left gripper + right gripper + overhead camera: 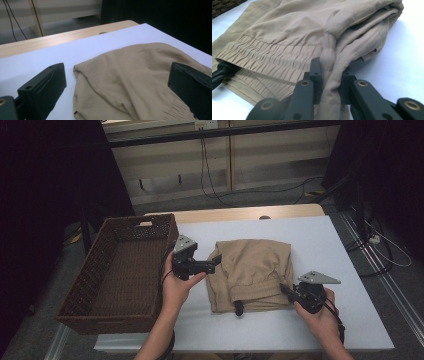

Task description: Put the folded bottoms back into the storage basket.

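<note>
- The folded tan cotton trousers with an elastic waistband (pixel 252 272) lie in the middle of the white worktop (pixel 325 250), just to the right of the dark brown woven wicker basket (pixel 90 290), which sits at the worktop's left end.
- The right tongs (pixel 331 82) are clamped on a bunched pinch of cloth at the near right corner of the trousers, by the gathered waistband. The bite takes only a narrow twist of fabric, so a lift from there would likely drag up one layer and let the fold fall open.
- The left tongs (pixel 216 262) stand wide open at the left edge of the trousers, jaws either side of the cloth in the left gripper view and not pressing on it. If they close this high, they may catch only the top ply, or nothing at all.
- With one side gripped and the other loose, a pull by the right hand (pixel 320 312) would probably skew the bundle across the worktop and spoil the neat stack.
- A black cord end (pixel 239 308) pokes out from under the near edge; it could snag or trail over the basket rim on the way across.
- The basket wall stands tall, so a low carry risks brushing it and tipping the trousers in unfolded.
</note>
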